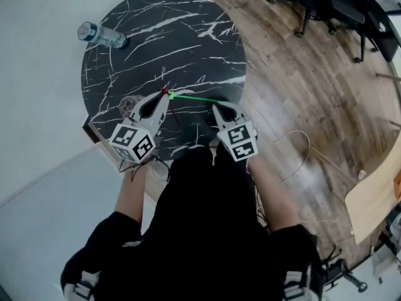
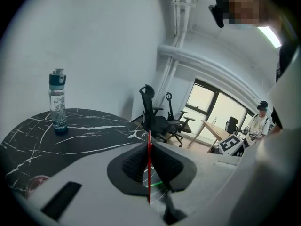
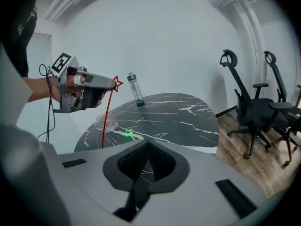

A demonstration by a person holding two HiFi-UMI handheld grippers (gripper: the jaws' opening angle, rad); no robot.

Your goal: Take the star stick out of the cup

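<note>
My left gripper (image 1: 164, 96) is shut on a thin red star stick (image 1: 165, 93), clear of the cup. In the left gripper view the red stick (image 2: 149, 168) stands upright between the pads. In the right gripper view the red star (image 3: 117, 84) juts past the left gripper (image 3: 114, 83), and the stem hangs down in front of the table. The clear cup (image 1: 128, 104) stands on the table just left of that gripper, also seen as the clear cup (image 3: 106, 122). A green star stick (image 1: 194, 98) lies flat on the table between the grippers. My right gripper (image 1: 216, 108) is shut and empty.
A round black marble table (image 1: 188, 36) carries a water bottle (image 1: 100, 35) at its far left edge. Office chairs (image 1: 332, 5) stand on the wooden floor at the upper right. A cable (image 1: 301, 155) trails across the floor to the right.
</note>
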